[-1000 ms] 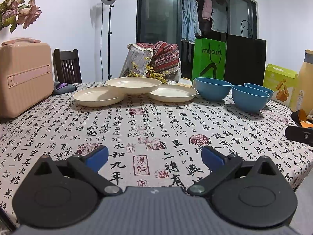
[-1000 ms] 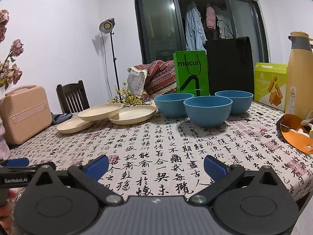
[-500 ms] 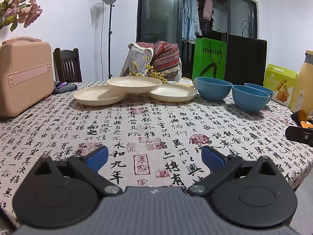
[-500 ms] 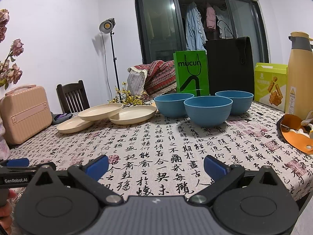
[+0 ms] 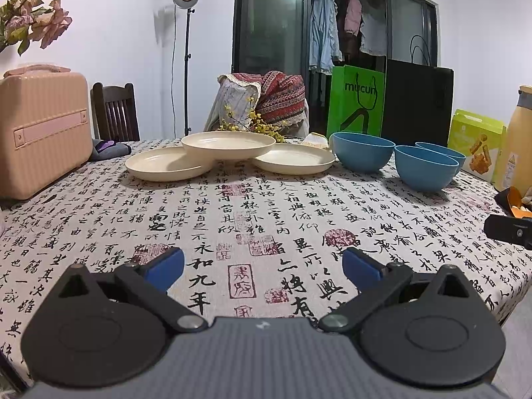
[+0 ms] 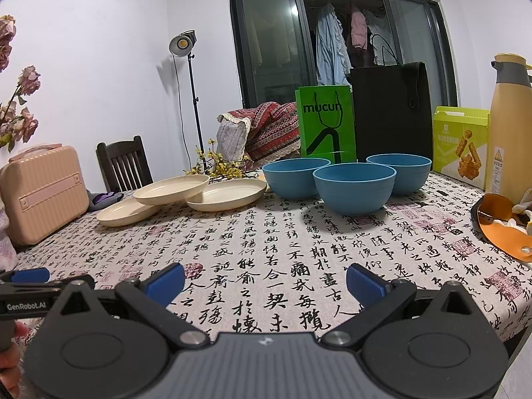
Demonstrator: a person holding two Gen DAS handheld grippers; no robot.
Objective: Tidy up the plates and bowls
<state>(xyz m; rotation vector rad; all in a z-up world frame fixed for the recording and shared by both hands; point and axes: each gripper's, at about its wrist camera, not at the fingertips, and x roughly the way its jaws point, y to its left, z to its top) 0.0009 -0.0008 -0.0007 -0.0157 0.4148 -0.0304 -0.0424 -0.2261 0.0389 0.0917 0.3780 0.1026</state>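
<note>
Basically nothing is changed over the last second: in both wrist views the scene is framed almost the same, the left view only marginally shifted. No plate or bowl is displaced, so the task is judged as not started; approach is still pending.

Left gripper (image 5: 262,267) is held wide, jaws empty, low over the near edge of the table (image 5: 232,219) with the calligraphy-print cloth. Right gripper (image 6: 266,282) is likewise spread wide and empty, also over the near edge.

Three cream round shallow plates are seen at the far left-centre. The middle plate (image 5: 228,144) is propped tilted, its rims resting on the left plate (image 5: 163,168) and the right plate (image 5: 294,163), both lying flat on the cloth. Not a stack yet.

Three blue round matte bowls are grouped just right of the plates, upright, rims up: left bowl (image 6: 294,178), front bowl (image 6: 354,188), rear bowl (image 6: 400,173). In the right view they overlap; whether they touch cannot be told. None is nested.

All six pieces are well apart from both grippers. Plates are nearer the left side, bowls nearer the right.
</note>
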